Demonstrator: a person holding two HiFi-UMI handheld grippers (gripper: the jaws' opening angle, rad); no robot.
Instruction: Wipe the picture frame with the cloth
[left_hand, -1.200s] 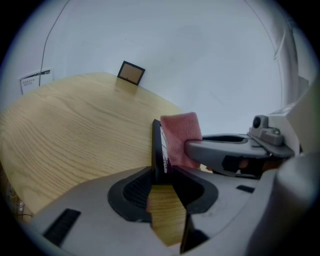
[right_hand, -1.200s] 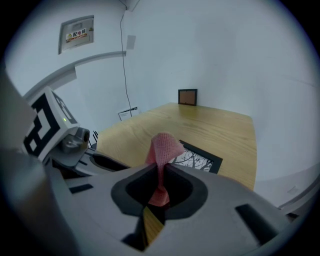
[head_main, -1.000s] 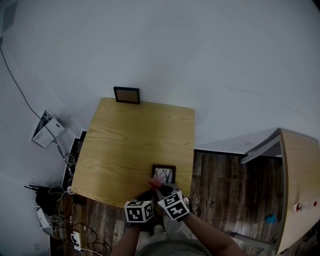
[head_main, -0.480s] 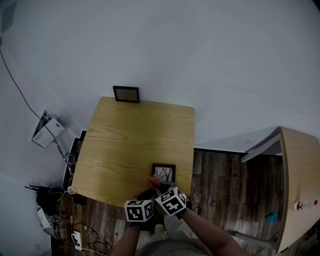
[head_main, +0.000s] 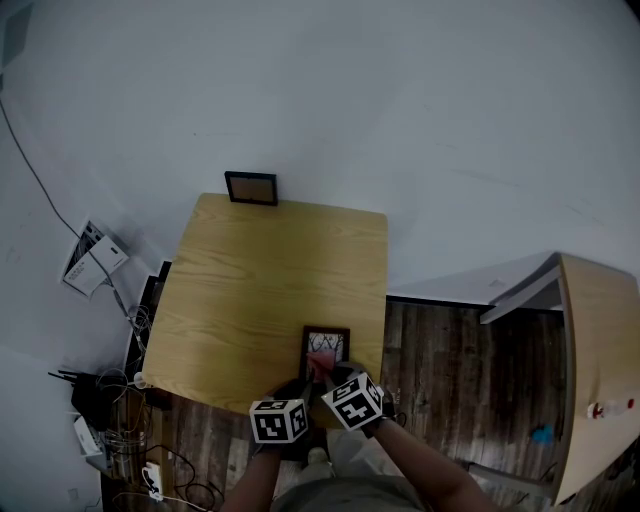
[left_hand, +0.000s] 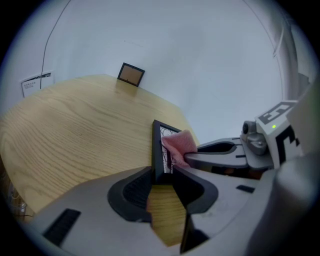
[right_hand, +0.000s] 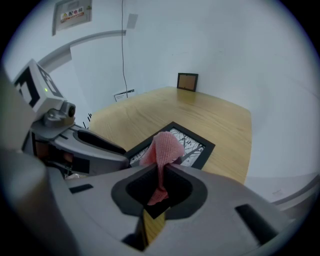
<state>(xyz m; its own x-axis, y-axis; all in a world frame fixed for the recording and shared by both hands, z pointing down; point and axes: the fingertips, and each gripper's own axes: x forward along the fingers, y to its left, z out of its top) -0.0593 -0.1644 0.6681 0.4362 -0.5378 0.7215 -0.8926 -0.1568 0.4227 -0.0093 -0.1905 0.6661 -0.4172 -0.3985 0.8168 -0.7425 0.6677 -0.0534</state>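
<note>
Two tools at one picture frame (head_main: 328, 338), by the near edge of the worktop (head_main: 260, 280).
The left tool (left_hand: 162, 172) is clamped on the frame's near edge; the right tool (right_hand: 161, 172) is clamped on a pink cloth (right_hand: 163, 144), which touches the frame's glass.

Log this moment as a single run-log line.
left tool: shut on picture frame edge | right tool: shut on pink cloth | cloth pressed against frame's face

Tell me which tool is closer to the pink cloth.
Right. The right tool grips the cloth itself; the left tool clamps the picture frame by its edge, beside the cloth.
</note>
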